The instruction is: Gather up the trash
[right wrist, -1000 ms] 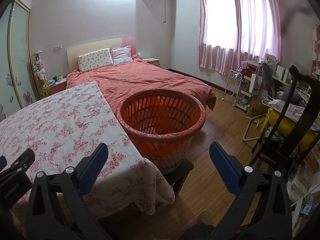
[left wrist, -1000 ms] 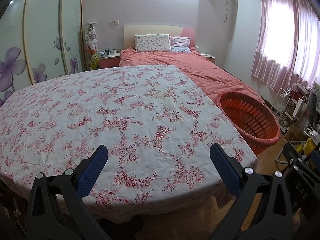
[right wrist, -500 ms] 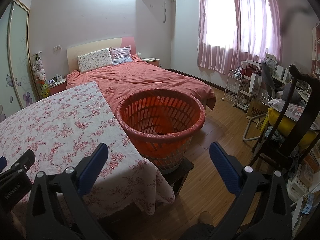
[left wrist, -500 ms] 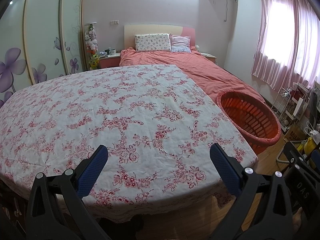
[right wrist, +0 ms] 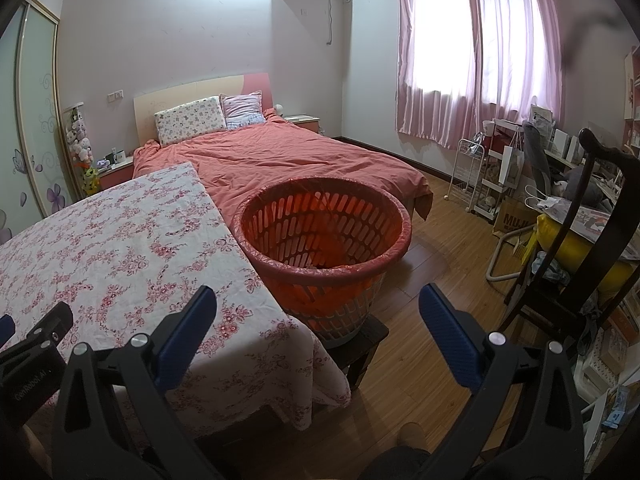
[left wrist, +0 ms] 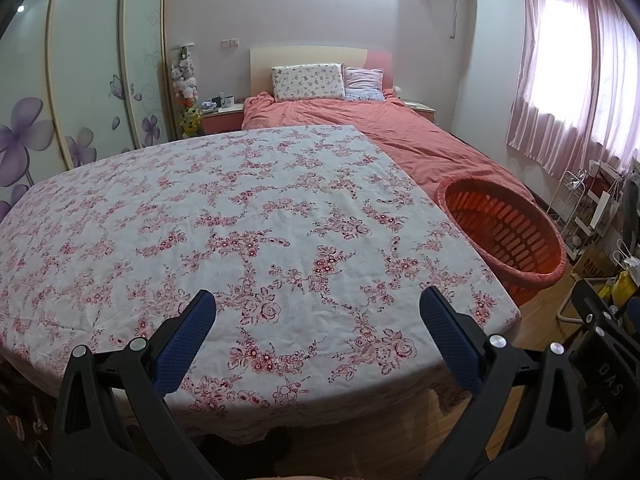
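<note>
Hardly anything has shifted over the last second; both grippers hang where they were, so the collecting looks done or paused. Left gripper has its fingers wide apart over the floral tablecloth, holding nothing; right gripper likewise, facing the orange basket just beside the table's right edge; any trash inside is hard to make out; open floor lies beyond.
</note>
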{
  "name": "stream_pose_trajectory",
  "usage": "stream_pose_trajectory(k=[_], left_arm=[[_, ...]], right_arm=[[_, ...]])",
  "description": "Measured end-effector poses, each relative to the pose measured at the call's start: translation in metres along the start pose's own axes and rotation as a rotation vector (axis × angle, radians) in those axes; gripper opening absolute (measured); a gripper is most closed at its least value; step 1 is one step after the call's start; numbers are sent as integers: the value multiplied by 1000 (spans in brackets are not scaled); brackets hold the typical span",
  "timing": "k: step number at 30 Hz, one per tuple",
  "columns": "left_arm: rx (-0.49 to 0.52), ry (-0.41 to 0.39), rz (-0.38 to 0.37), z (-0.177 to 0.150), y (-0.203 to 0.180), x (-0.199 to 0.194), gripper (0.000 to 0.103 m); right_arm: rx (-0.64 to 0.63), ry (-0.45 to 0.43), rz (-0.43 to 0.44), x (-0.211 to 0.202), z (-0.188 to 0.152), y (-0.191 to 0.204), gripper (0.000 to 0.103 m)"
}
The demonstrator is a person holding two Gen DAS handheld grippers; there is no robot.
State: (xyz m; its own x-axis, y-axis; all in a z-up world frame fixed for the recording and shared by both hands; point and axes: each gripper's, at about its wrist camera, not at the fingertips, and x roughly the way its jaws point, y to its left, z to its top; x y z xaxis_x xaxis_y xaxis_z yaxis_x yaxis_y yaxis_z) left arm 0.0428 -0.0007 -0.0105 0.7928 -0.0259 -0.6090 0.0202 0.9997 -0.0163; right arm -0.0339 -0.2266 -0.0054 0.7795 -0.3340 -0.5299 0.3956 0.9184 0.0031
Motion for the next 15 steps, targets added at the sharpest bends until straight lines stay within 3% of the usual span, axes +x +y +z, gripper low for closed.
stream_pose_trajectory(k=[15], left_arm=[[4, 3, 4, 2, -1, 1, 100]], right_arm=[[1, 1, 0, 0, 1, -2, 99]])
